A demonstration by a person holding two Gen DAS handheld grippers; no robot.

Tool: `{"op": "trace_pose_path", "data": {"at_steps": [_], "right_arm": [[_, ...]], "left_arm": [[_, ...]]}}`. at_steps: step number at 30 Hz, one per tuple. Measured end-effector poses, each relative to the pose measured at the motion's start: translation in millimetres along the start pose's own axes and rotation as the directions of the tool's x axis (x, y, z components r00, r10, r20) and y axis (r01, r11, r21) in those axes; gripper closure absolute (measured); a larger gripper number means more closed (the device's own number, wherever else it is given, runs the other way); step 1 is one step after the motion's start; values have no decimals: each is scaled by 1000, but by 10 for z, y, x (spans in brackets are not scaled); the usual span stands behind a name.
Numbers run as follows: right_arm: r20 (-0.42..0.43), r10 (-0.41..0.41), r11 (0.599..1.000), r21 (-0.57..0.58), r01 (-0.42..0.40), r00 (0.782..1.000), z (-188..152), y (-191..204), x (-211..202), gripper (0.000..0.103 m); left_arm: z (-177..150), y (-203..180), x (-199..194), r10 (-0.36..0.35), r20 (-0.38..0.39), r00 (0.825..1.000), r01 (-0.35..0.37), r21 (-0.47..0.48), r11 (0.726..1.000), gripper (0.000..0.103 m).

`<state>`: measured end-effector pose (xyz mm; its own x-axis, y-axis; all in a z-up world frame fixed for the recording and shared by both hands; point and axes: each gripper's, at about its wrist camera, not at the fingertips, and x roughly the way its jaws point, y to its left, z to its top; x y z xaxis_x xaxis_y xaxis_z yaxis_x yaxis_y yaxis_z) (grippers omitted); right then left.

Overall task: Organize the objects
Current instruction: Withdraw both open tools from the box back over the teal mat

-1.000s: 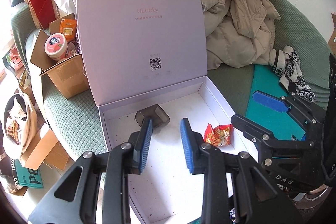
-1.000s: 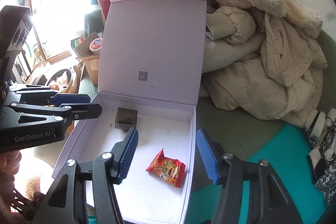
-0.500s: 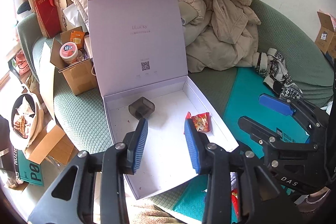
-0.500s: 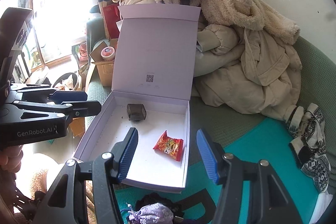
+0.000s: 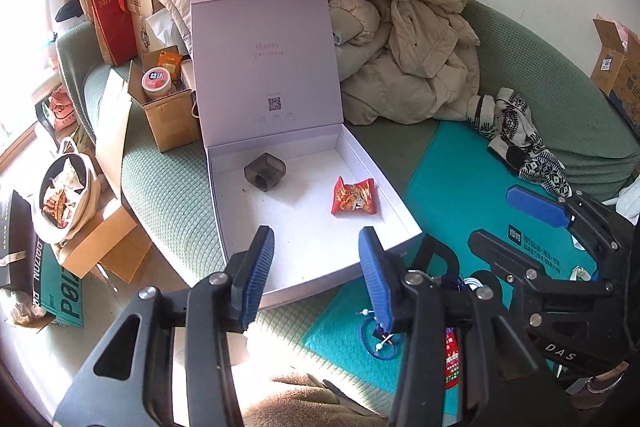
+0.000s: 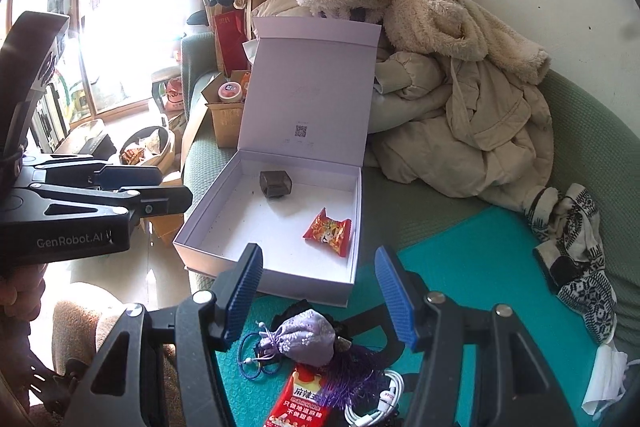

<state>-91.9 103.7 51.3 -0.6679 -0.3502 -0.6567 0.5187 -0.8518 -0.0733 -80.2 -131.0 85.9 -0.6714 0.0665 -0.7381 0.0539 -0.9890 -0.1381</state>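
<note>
1. The left gripper (image 5: pixel 316 267) hangs over the near edge of the white box (image 5: pixel 394 195), its jaws opening with nothing between them; the blue pads grip only air.
2. The right gripper (image 6: pixel 318 291) stands half spread and empty too, aimed down at a small heap on the teal mat (image 6: pixel 480 267).
3. Directly under the right gripper, at 6 o'clock in its view, lie a lilac drawstring pouch (image 6: pixel 308 341), a red snack packet (image 6: pixel 302 399), a white cable (image 6: pixel 384 401) and a blue cord with beads (image 6: pixel 250 355). These look like what is left to sort, and the spread jaws suit a reach for the soft pouch.
4. At 12 o'clock from both grippers the box sits open on the green sofa (image 5: pixel 168 187), its lid (image 5: pixel 264 67) propped upright at the back so the tray is free to load.
5. Inside, a dark smoky plastic case (image 5: pixel 265 171) rests near the hinge at about 11 o'clock, and a red-orange snack sachet (image 5: pixel 354 195) lies well apart from it, towards 1 o'clock near the side wall.
6. Beyond, at 1 to 2 o'clock, beige coats (image 6: pixel 460 115) are piled up; what lies beneath the pouch is too tangled to name.
</note>
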Motion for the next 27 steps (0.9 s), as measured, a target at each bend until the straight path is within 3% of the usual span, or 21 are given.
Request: {"op": "trace_pose_path", "data": {"at_steps": [14, 27], "right_arm": [[-18, 5, 1000, 9, -5, 1000, -623, -153, -580, 40], [-57, 16, 998, 54, -13, 998, -1153, -394, -833, 39]], "left_arm": [[-711, -631, -517, 8, -6, 1000, -8, 0, 1000, 48], [-1270, -1111, -677, 1, -42, 999, -2, -17, 1000, 47]]}}
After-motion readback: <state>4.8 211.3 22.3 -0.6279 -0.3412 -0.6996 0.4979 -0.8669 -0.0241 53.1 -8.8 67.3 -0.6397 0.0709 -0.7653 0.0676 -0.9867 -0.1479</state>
